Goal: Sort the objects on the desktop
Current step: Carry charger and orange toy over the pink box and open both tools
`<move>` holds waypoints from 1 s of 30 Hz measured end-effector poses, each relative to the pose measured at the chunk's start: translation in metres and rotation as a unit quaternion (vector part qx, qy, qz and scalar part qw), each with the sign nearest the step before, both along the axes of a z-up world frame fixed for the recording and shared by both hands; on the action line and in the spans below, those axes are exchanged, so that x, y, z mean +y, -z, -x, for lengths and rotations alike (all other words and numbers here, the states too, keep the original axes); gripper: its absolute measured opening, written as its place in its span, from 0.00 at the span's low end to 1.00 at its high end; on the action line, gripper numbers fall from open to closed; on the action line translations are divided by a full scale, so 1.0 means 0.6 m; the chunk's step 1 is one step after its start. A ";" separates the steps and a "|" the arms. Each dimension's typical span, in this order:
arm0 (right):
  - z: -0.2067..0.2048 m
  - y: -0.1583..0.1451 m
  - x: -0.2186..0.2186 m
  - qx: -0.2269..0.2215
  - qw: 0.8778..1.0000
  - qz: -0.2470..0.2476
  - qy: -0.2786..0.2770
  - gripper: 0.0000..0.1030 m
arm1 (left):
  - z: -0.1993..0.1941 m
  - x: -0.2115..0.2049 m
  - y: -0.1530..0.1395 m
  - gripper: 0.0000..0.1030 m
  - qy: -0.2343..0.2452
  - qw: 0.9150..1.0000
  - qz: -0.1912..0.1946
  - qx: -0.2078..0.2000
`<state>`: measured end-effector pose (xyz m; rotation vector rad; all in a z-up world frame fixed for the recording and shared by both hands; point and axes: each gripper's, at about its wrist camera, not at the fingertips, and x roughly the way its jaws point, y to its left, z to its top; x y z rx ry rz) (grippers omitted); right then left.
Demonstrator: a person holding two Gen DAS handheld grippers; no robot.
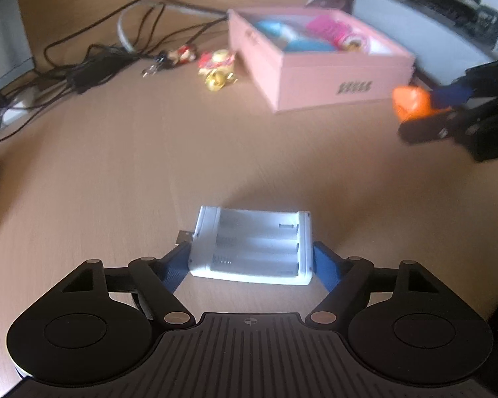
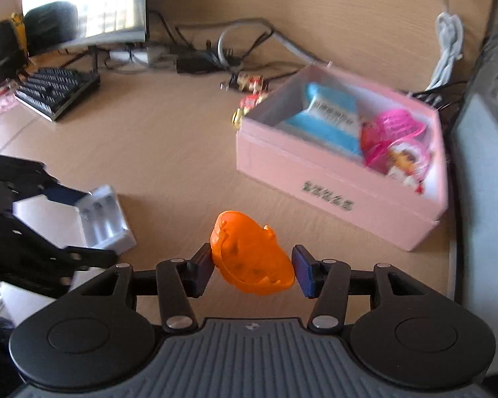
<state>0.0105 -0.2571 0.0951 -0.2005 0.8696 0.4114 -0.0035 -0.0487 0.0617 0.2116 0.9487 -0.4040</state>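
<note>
Lettering on the pink box [image 2: 328, 195] is illegible (blurred); left hand-held gripper [image 1: 250, 263] pinches charger [image 1: 252, 245], right hand-held gripper [image 2: 253, 270] orange shell [image 2: 250, 255].

You are at an office or home desk: a wood-grain desktop [image 2: 182, 139], a black keyboard [image 2: 58, 91] left of the pink storage box [image 2: 332, 182], a monitor [image 2: 86, 3] behind the keyboard, tangled cables [image 1: 93, 63] beyond.

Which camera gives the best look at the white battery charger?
The left wrist view: the white battery charger sits centred between the left gripper fingers, slots facing the camera. The right wrist view shows it small at the left edge, partly hidden by that gripper.
</note>
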 end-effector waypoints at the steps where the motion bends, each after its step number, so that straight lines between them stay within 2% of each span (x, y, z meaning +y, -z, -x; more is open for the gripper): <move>1: 0.008 -0.018 -0.009 -0.008 1.000 -0.002 0.003 0.49 | 0.000 -0.004 -0.016 0.80 0.010 1.000 0.009 -0.009; 4: 0.032 -0.087 -0.039 -0.049 0.999 -0.009 0.015 0.49 | -0.013 -0.032 -0.090 0.81 0.043 0.996 0.037 -0.067; 7: 0.056 -0.155 -0.064 -0.103 0.994 -0.008 0.030 0.49 | -0.047 -0.076 -0.161 0.81 0.073 0.987 0.070 -0.123; 11: 0.077 -0.201 -0.084 -0.148 0.987 0.000 0.057 0.49 | -0.116 -0.155 -0.210 0.81 0.099 0.977 0.117 -0.149; 13: 0.080 -0.200 -0.094 -0.149 0.987 -0.005 0.067 0.49 | -0.151 -0.198 -0.206 0.90 0.107 0.977 0.110 -0.146; 15: 0.082 -0.187 -0.099 -0.140 0.987 -0.004 0.081 0.49 | -0.176 -0.226 -0.191 0.90 0.094 0.983 0.087 -0.130; 17: 0.085 -0.172 -0.100 -0.131 0.987 0.000 0.092 0.49 | -0.180 -0.223 -0.176 0.91 0.083 0.987 0.081 -0.111; 20: 0.089 -0.156 -0.109 -0.121 0.988 -0.011 0.096 0.49 | -0.162 -0.184 -0.144 0.93 0.064 0.991 0.069 -0.092; 24: 0.063 -0.147 -0.116 -0.104 0.989 -0.028 0.098 0.49 | -0.141 -0.114 -0.095 0.93 0.009 0.998 0.045 -0.054; 30: -0.044 -0.142 -0.091 -0.083 0.988 -0.075 0.105 0.50 | -0.096 -0.019 -0.080 0.95 -0.067 0.995 0.052 -0.046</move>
